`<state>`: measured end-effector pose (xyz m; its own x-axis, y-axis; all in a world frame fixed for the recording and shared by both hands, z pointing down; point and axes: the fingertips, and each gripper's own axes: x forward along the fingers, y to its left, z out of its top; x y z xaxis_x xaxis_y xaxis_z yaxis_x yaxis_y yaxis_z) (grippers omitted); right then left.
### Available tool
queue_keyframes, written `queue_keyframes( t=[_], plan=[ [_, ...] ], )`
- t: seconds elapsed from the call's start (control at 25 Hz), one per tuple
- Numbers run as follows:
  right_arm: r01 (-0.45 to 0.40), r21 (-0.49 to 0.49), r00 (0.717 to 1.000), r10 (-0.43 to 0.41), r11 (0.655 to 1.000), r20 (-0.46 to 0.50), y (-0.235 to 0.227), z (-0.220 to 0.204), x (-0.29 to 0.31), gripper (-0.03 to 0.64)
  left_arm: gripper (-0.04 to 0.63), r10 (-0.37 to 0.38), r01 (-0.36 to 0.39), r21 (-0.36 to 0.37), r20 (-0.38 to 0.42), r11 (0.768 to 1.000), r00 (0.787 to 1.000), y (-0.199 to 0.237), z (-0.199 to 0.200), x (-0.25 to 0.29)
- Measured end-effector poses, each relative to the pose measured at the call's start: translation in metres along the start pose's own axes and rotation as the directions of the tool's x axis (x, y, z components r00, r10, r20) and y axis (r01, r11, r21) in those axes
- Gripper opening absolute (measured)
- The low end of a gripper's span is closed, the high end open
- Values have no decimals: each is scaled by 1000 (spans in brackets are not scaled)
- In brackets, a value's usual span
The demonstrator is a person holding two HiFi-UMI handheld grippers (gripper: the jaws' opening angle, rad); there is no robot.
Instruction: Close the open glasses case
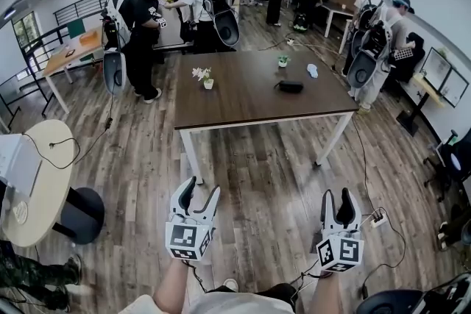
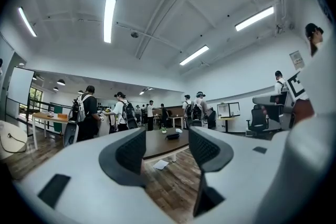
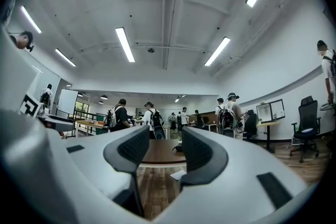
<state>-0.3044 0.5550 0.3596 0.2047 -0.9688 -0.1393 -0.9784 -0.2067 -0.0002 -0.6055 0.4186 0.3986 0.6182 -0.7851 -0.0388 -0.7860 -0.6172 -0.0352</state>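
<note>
While standing back from table [image 1: 243, 105], holds left gripper [image 1: 202, 187] and right gripper [image 1: 339, 196] wide, empty. Shows glasses case [image 1: 290, 87] there at 1 o'clock, pot of white flowers [image 1: 208, 83] at 11; open floor [image 1: 257, 173] before near edge.

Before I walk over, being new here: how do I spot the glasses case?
Find the big brown table mid-room. The glasses case lies on its right half, in front of a small green plant. It alone is black, low and oblong.

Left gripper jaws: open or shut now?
Open. The left gripper shows its pads apart in its own view, only floor and the distant table between them.
</note>
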Motion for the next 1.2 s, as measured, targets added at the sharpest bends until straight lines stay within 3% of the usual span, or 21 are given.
queue_keyframes(
  t=[0.6, 0.84, 1.2],
  plan=[
    [11, -9, 999, -11, 1000, -49, -5, -26, 42, 195, 260, -11, 11, -15, -29, 1000, 1000, 18, -16, 45],
    [11, 23, 998, -9, 1000, -56, -45, -38, 84, 195, 260, -33, 33, 1, -43, 999, 999, -6, -13, 103],
    [32, 46, 998, -29, 998, -58, -147, -44, 159, 195, 259, -71, 72, 4, -58, 997, 996, -66, -7, 223]
  ],
)
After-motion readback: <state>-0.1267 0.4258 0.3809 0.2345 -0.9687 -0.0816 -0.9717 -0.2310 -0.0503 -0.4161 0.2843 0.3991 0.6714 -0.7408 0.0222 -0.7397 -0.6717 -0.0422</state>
